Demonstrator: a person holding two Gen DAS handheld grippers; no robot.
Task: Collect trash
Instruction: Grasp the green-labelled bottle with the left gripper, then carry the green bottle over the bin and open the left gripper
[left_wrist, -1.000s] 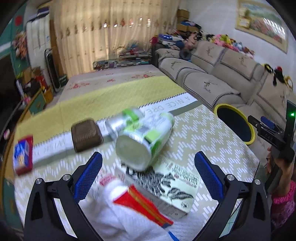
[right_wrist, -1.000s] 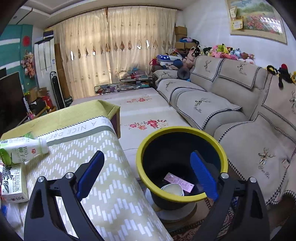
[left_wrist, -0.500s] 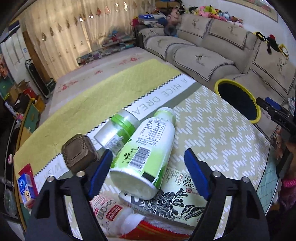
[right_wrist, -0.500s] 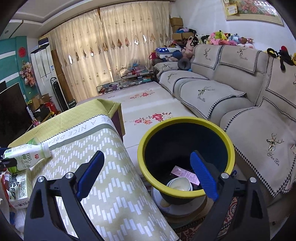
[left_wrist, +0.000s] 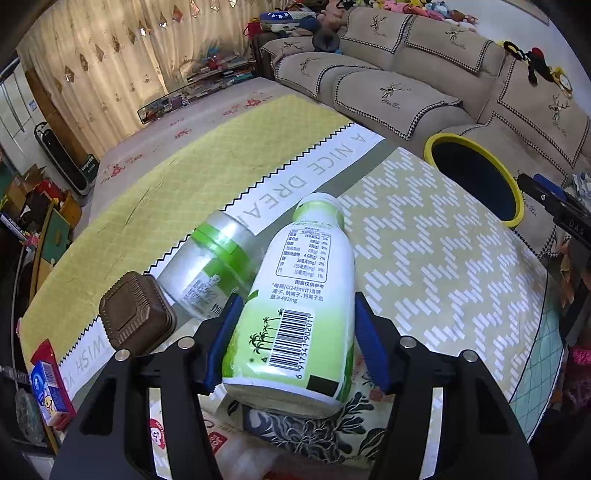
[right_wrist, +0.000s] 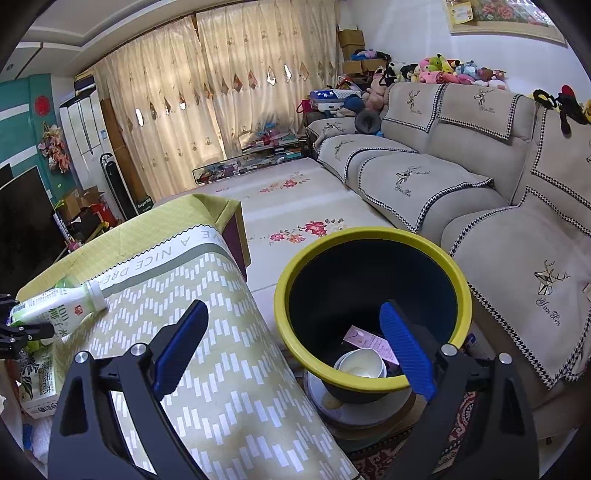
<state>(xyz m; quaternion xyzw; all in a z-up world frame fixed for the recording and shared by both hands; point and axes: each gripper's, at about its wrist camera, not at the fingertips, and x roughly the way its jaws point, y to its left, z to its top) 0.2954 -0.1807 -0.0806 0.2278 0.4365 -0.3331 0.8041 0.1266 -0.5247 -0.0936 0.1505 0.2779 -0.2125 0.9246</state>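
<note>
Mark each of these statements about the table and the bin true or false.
1. The green and white bottle lies on its side between the left tool's closing fingers. True.
2. The bin is empty. False: a cup and a pink packet lie inside.
3. The right tool holds a bottle. False: it is open and empty, above the bin.
4. A brown box sits beside the silver can. True.

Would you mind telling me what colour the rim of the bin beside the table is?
Yellow, around a dark inside; the bin shows best in the right wrist view.
</note>
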